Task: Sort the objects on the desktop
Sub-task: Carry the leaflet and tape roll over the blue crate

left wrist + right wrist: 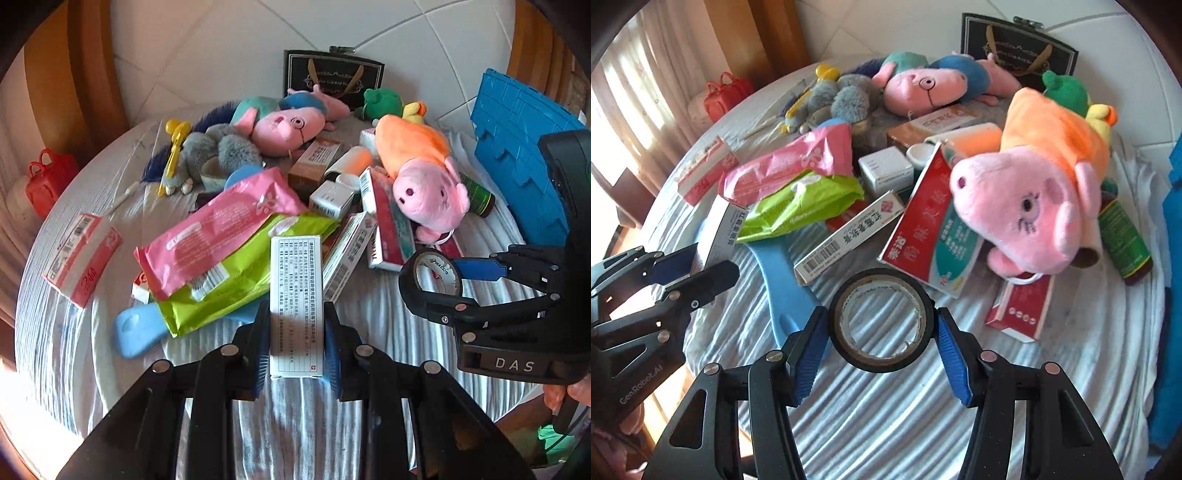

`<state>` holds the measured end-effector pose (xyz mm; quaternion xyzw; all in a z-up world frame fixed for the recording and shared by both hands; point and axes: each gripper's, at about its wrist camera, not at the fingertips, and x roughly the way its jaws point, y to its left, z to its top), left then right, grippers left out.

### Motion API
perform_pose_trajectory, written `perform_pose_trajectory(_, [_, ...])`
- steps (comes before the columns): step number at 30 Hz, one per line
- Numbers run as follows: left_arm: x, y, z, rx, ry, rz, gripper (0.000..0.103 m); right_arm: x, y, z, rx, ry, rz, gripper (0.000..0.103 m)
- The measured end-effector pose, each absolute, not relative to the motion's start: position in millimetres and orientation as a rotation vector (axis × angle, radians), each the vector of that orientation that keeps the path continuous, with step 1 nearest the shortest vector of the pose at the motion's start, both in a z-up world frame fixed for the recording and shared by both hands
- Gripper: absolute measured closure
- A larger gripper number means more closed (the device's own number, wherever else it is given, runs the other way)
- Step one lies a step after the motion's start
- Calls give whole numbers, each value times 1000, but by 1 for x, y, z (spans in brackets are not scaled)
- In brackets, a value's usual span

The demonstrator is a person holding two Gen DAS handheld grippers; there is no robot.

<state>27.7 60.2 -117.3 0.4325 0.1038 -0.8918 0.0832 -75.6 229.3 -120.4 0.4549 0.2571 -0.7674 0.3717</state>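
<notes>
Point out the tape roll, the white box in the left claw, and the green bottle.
tape roll (882,282), right wrist view, top of its black band
white box (296,295), left wrist view, printed face
green bottle (1123,240), right wrist view, label

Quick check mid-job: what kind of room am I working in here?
Probably a room in a home: a round table under a striped cloth, piled with household clutter such as plush pigs and medicine boxes, with curtains and a tiled floor behind.

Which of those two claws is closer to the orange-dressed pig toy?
Right. The right gripper, jaws around a tape roll, sits just in front of the pig. The left gripper, holding a white box, is further off beside the green packet.
</notes>
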Motion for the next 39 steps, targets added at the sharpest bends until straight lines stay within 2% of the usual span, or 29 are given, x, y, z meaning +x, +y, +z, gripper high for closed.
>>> perform_pose_trajectory(18, [-47, 182, 3, 1039, 121, -3039, 78, -103, 335, 50, 760, 513, -2392, 46])
perform_pose_trajectory(32, [-93, 294, 85, 863, 35, -3292, 78, -118, 458, 150, 515, 401, -2684, 46])
perform_pose_trajectory(39, [-125, 365, 125, 814, 14, -3410, 78, -153, 535, 175, 506, 399, -2866, 46])
